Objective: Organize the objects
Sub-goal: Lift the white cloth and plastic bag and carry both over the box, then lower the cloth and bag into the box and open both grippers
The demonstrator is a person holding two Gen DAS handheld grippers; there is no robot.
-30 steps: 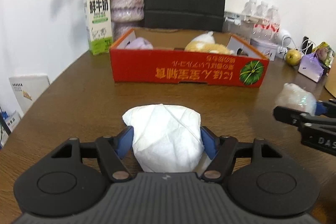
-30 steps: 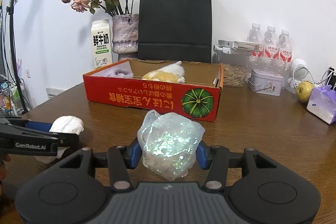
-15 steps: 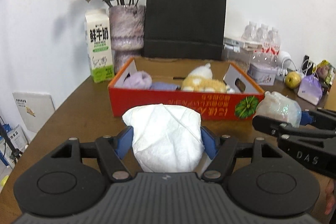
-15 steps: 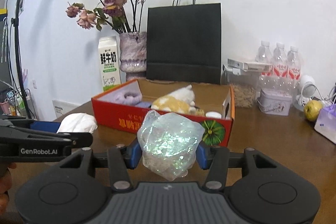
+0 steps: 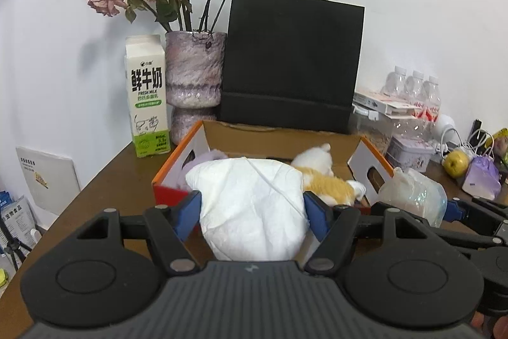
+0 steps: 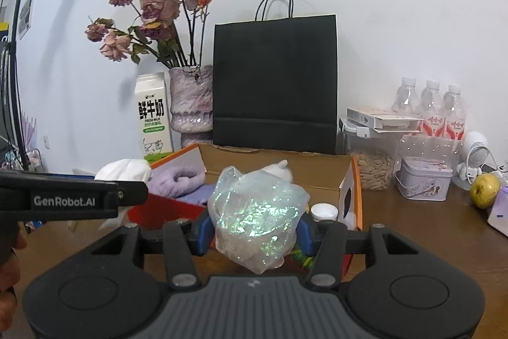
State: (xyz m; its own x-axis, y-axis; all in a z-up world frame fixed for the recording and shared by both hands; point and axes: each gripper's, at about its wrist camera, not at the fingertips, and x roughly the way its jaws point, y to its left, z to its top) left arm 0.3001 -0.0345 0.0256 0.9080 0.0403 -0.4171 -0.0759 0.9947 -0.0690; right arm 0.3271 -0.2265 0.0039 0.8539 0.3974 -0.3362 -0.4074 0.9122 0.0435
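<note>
My left gripper (image 5: 252, 207) is shut on a crumpled white cloth (image 5: 250, 205), held in the air over the near left end of a red cardboard box (image 5: 173, 172). In the right wrist view my right gripper (image 6: 254, 226) is shut on a shiny iridescent plastic bag (image 6: 255, 212), raised above the box's near wall (image 6: 165, 207). Inside the box lie a purple towel (image 6: 177, 180), an orange-and-white plush toy (image 5: 324, 180) and a small white-capped bottle (image 6: 324, 212). Each gripper shows at the edge of the other's view: the right one with its bag (image 5: 412, 196), the left one with its cloth (image 6: 125, 170).
Behind the box stand a milk carton (image 5: 147, 94), a vase of dried roses (image 5: 193, 75) and a black paper bag (image 5: 292, 59). To the right are water bottles (image 6: 428, 107), a seed jar (image 6: 374, 167), a tin (image 6: 424, 177), a small white fan (image 6: 474, 156) and a yellow-green apple (image 6: 484, 189).
Both grippers have risen and moved forward from over the table toward the box, each still holding its load. The box's inside now shows from above.
</note>
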